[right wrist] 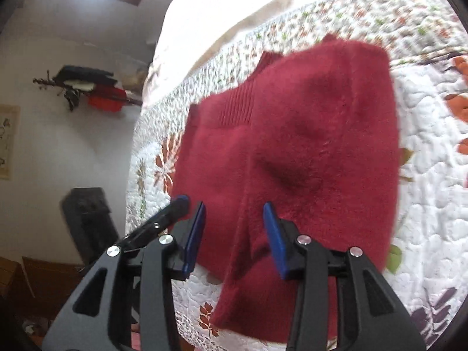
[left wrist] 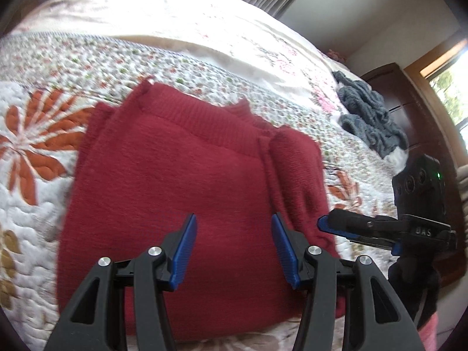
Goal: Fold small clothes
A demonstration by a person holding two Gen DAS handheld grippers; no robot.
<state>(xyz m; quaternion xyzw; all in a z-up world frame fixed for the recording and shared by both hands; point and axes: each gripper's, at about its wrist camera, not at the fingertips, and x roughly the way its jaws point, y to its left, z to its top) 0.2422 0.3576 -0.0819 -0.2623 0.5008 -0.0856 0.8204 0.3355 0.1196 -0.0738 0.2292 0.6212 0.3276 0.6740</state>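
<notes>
Our left tongs (left wrist: 234, 251) and right tongs (right wrist: 234, 237) hover open over the red sweater (left wrist: 181, 193), sleeves seemingly folded in, final fold and grey garment (left wrist: 368, 117) left.

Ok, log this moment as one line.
stage: mid-fold | red knit sweater: partly folded on floral quilt | left gripper: open, empty | right gripper: open, empty | grey knit garment: waiting

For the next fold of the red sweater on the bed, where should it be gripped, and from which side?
Probably the near bottom hem of the red sweater, where the edge lies free on the quilt. Come in low from the near side, one gripper toward each corner: the left gripper and right gripper both hang open over that end. The ribbed collar lies at the far end, so the hem could fold away toward it.
</notes>
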